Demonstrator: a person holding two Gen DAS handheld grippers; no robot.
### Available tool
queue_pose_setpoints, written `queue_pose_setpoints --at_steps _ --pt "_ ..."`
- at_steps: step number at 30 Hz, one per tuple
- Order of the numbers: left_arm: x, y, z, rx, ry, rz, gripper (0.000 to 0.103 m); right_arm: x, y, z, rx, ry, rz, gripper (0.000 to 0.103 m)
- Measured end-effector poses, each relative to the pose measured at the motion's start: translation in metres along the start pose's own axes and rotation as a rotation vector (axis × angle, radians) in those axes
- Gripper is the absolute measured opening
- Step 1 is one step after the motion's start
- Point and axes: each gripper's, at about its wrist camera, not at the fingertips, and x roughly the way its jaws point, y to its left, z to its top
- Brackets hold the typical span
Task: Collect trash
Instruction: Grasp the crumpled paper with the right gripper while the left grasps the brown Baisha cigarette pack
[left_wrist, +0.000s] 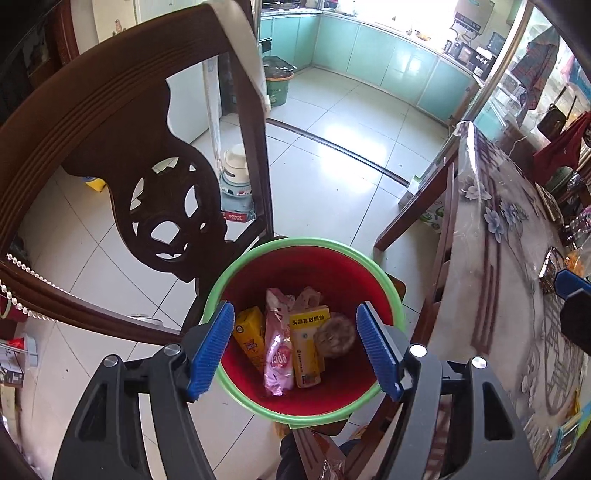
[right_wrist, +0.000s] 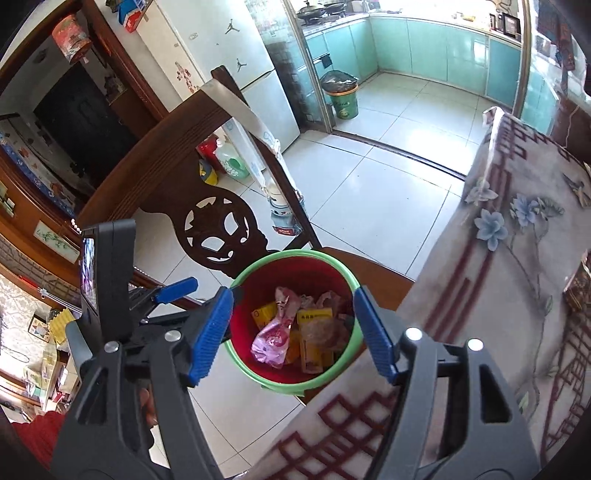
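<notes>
A red bin with a green rim (left_wrist: 258, 247) (right_wrist: 332, 260) stands on a wooden chair seat beside the table. Inside lie a pink wrapper (left_wrist: 277, 354) (right_wrist: 271, 341), a yellow carton (left_wrist: 251, 338), a yellow box (left_wrist: 306, 347) (right_wrist: 314, 332) and a round brownish item (left_wrist: 336, 336). My left gripper (left_wrist: 295, 350) hovers open and empty right above the bin. My right gripper (right_wrist: 291, 334) is open and empty, higher above the bin; the left gripper's blue finger (right_wrist: 177, 288) shows at its left.
A carved dark wooden chair back (left_wrist: 147, 177) (right_wrist: 218, 229) rises behind the bin. The table with a floral cover (left_wrist: 517, 295) (right_wrist: 498, 295) lies to the right, holding small packets (left_wrist: 550, 269). A green kitchen bin (left_wrist: 279, 85) (right_wrist: 341, 96) stands far off on the tiled floor.
</notes>
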Motion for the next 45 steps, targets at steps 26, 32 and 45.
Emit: queue_pose_setpoints --at_steps 26,32,45 --pt "-0.025 -0.285 -0.059 0.305 0.039 -0.162 0.069 -0.246 -0.425 -0.187 0.667 -0.129 -0.683 0.080" --pt "-0.011 -0.349 -0.067 0.332 0.052 -0.152 0.069 -0.242 -0.519 -0.192 0.764 -0.111 -0.662 0.080" --pt "0.059 -0.471 -0.030 0.453 0.097 -0.086 0.069 -0.202 -0.581 -0.192 0.824 -0.108 -0.471 0.064"
